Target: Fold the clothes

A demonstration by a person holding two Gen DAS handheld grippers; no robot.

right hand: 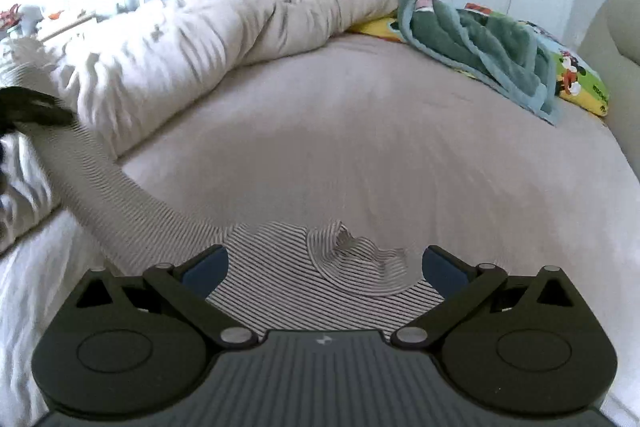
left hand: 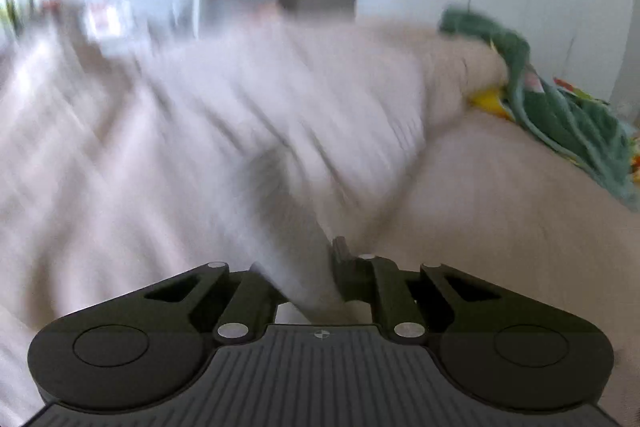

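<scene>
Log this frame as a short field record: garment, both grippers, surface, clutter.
garment: striped shirt, lying on the bed, one end pulled up toward the left
left gripper: jaws shut on the shirt's cloth
right gripper: jaws open, shirt collar between them, not pinched
surface: bed, beige sheet
clutter: duvet bunched at the far side; green blanket on a cartoon pillow
image quality: left wrist view is motion-blurred

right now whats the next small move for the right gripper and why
Probably lower the right gripper and close it on the striped garment. Its fingers are open with the rumpled fabric lying between them, while the left gripper already pinches the other end, stretched up off the bed.
</scene>
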